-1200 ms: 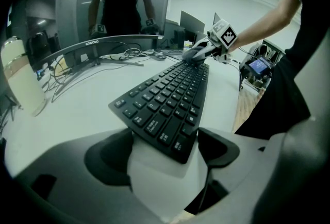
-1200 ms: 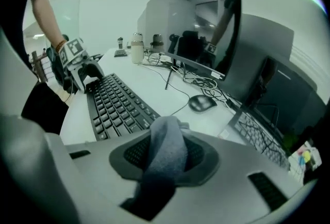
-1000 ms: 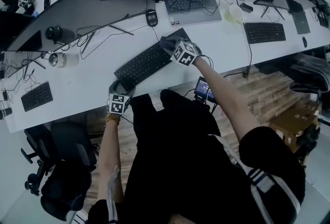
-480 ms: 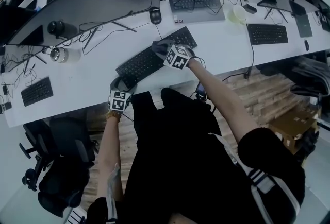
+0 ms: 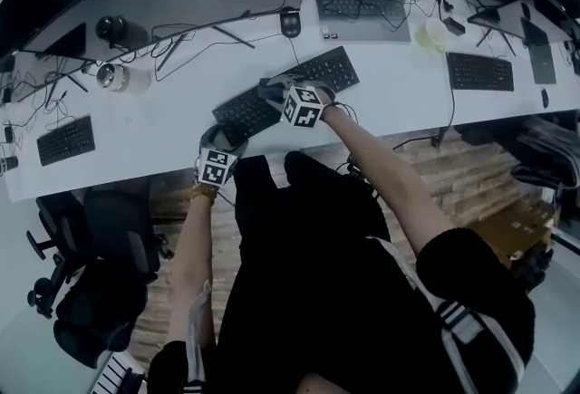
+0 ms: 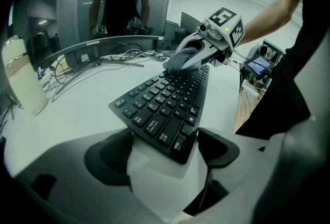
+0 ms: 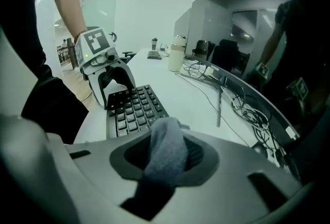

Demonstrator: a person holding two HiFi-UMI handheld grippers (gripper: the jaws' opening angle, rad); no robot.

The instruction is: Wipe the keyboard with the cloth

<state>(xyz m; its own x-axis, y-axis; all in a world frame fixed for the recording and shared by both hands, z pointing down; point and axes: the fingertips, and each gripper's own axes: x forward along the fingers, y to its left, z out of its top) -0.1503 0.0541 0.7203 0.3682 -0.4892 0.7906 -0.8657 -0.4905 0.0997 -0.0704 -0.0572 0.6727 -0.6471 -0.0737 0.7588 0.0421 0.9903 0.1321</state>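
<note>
While my left gripper [image 5: 217,142] clamps the keyboard's [image 5: 333,68] 7 o'clock end on the desk [image 5: 163,125], my right gripper [image 5: 275,93], closed on the cloth [image 7: 165,151], presses it mid-keyboard, so wiping seems about half done, with the keys toward 7 o'clock probably left.

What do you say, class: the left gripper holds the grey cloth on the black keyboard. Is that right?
Not quite. It is the right gripper that holds the grey cloth on the black keyboard. The right gripper view shows the cloth pinched between its jaws.
</note>
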